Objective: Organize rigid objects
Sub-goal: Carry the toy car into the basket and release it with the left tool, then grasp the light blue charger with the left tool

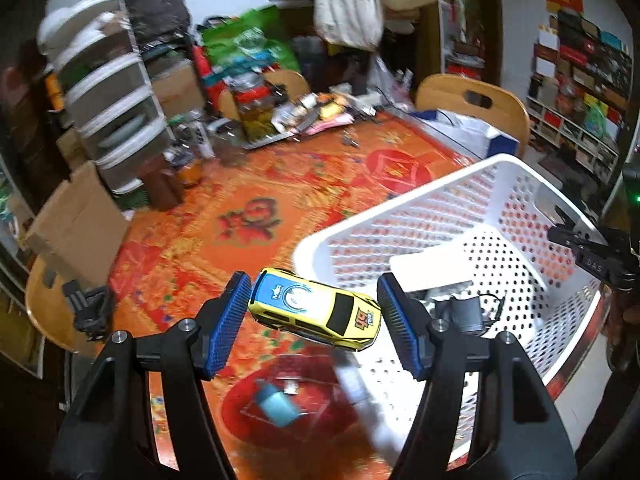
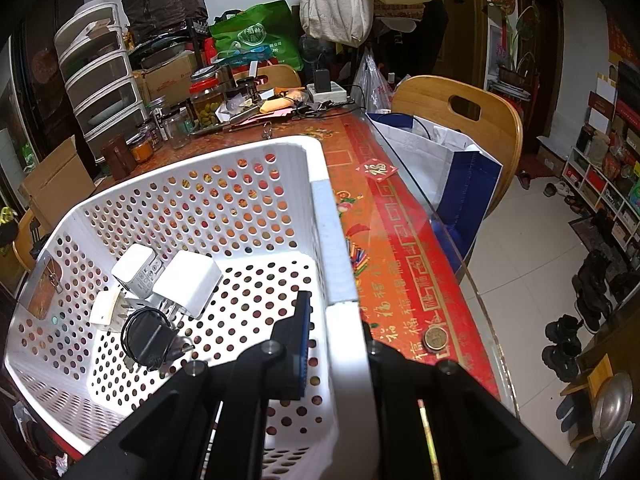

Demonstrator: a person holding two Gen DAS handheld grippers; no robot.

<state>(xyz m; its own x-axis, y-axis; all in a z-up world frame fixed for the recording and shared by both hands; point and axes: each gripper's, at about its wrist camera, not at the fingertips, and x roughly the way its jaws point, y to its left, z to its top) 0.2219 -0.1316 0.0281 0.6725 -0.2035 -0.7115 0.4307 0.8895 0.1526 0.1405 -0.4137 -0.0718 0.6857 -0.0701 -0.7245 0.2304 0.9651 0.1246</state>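
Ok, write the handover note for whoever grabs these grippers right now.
Left gripper: jaws open around the yellow toy car; whether either pad touches it is unclear. It sits just outside the white basket rim.
Right gripper: clamped on the basket's near wall.
Done: white chargers and a black adapter lie in the basket.
Left: get the car in; a small blue item is still on the tablecloth.
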